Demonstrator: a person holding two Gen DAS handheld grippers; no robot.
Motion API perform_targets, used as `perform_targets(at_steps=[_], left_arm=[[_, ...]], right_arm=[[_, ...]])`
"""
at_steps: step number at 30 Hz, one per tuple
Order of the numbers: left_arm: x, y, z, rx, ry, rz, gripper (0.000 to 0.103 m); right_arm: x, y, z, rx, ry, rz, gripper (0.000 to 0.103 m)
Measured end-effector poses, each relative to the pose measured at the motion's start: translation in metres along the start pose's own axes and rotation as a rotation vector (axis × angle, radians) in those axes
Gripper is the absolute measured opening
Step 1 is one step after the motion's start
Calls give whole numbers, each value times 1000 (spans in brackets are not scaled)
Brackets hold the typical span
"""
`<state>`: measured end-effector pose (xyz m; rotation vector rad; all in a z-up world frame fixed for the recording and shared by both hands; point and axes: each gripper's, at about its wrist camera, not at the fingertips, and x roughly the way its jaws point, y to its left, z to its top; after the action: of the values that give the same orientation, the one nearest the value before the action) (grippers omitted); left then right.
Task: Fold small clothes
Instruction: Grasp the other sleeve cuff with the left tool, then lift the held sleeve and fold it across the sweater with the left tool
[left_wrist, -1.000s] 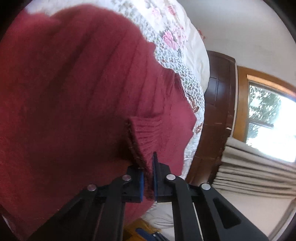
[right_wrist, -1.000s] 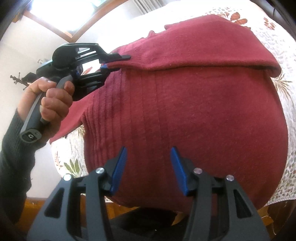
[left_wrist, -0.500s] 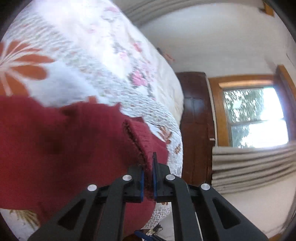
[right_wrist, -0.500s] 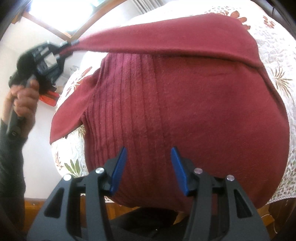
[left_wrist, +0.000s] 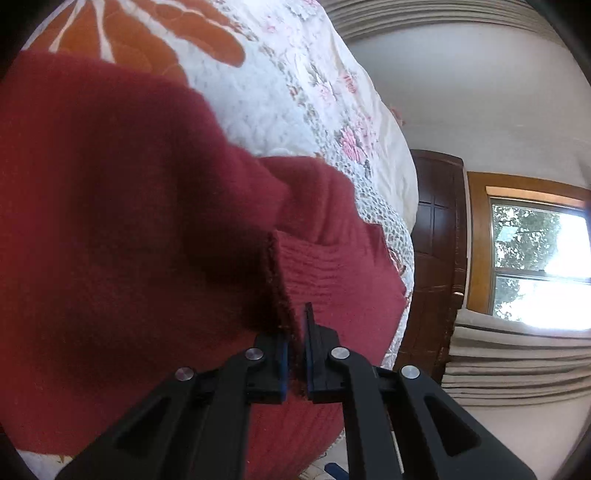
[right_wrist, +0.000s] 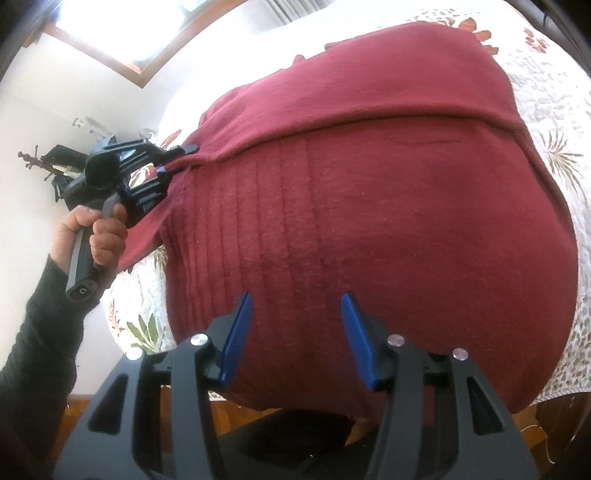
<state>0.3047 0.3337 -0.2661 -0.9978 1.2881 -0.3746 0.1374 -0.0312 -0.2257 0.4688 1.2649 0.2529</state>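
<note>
The dark red ribbed knit sweater (right_wrist: 388, 206) lies on the floral quilted bedspread (right_wrist: 546, 122), its cuff (left_wrist: 284, 295) pinched by the left gripper (left_wrist: 295, 354), which could slip, while the right gripper (right_wrist: 295, 336) gapes empty.

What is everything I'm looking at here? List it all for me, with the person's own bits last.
Sweater: one, dark red, spread on the bed, one sleeve folded across its top.
Quilt: one, white with floral print, under the sweater.
Window: one, wood-framed, on the far wall.
Curtain: one, beige, bunched below the window.
Door: one, dark brown, beside the window.
Left tongs: one pair, black with blue pads, shut on the sleeve cuff.
Right tongs: one pair, open over the hem.
Hand: one, dark-sleeved, holding the left tongs.
</note>
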Motion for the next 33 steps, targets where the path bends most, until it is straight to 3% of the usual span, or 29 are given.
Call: perform_targets(at_steps=[3,5,7,8,11,14,18,21,25,29,33], left_arm=[[-4,-3,0,2,-15,36,17],[-27,-9,-5,6,-80,78,41],[-53,-29,-12,46,-180,39,64],[-58,-36,-13,61,-206,29,70],[-39,-62,-16,140,-152,-18,74],[-6,-56,-14,153,-97,32,75],[16,-33,-9,128,-94,122,72],[2,-28,-13,112,-110,95,74],[-68,-8,-30,59,-263,41,86],[-168,45,-55,-63,-478,34,98],[-263,120,-83,-215,-672,77,99]], right_arm=[[-1,-2,1,-3,2,-4,51],[-4,-4,2,-5,-1,-4,51],[-5,-5,2,-2,-4,-3,51],[-5,-6,2,1,-1,-1,51],[-6,-6,3,-3,3,1,51],[-11,2,7,-39,-7,4,51],[-19,2,7,-47,-26,4,51],[-24,-8,9,-21,-24,-4,52],[-31,-15,20,-20,-40,-7,55],[-30,-2,28,-85,-41,-6,60],[-17,17,27,-136,-3,17,61]])
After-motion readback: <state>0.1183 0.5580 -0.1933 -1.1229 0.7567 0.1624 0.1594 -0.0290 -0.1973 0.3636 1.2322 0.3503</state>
